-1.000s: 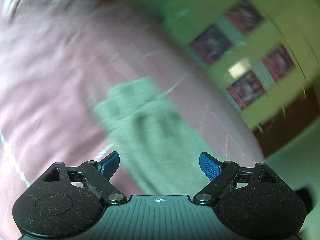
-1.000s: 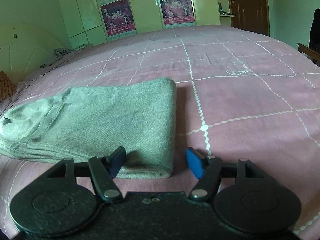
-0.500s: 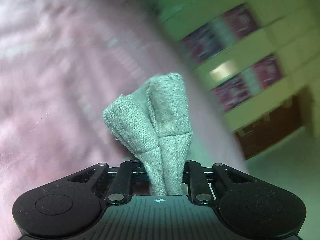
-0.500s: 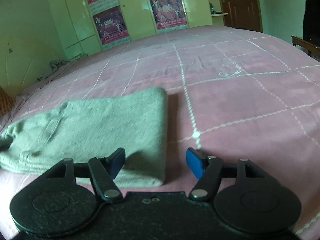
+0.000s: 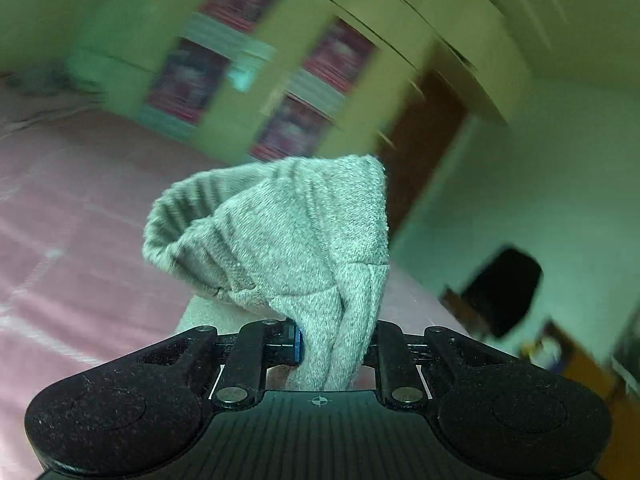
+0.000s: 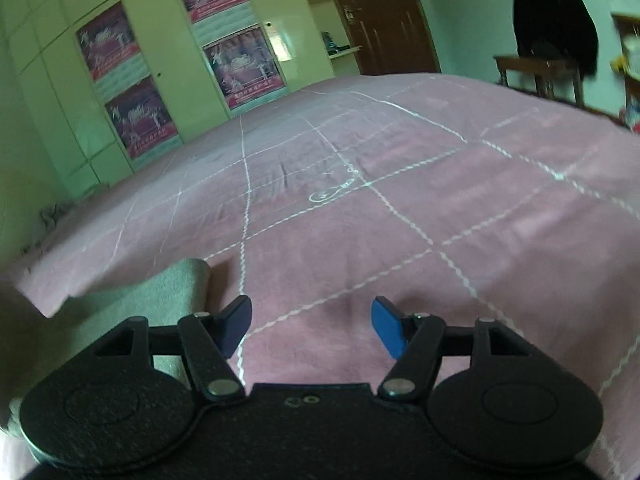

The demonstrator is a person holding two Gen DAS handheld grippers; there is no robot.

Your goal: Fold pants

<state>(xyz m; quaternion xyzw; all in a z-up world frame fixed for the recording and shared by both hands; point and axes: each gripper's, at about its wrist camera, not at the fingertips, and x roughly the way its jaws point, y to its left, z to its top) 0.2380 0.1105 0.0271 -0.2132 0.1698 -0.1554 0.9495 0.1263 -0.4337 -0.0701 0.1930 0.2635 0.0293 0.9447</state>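
Note:
The grey knit pants [image 5: 288, 240] are bunched up in my left gripper [image 5: 334, 344], which is shut on a ribbed end of them and holds it lifted above the pink bed. In the right wrist view the folded part of the pants [image 6: 160, 300] lies on the bed at the lower left, its folded edge just left of my right gripper [image 6: 312, 330]. My right gripper is open and empty, low over the bedspread beside the pants.
The pink bedspread [image 6: 400, 208] with white grid lines stretches ahead. A green wardrobe with posters [image 6: 160, 72] stands beyond the bed, a brown door [image 6: 384, 16] to its right. A wooden table with a dark cloth [image 6: 552, 52] stands at the far right.
My left gripper closed on the pants' end and has lifted and swung it up. My right gripper has shifted right, off the folded pants, and stays open.

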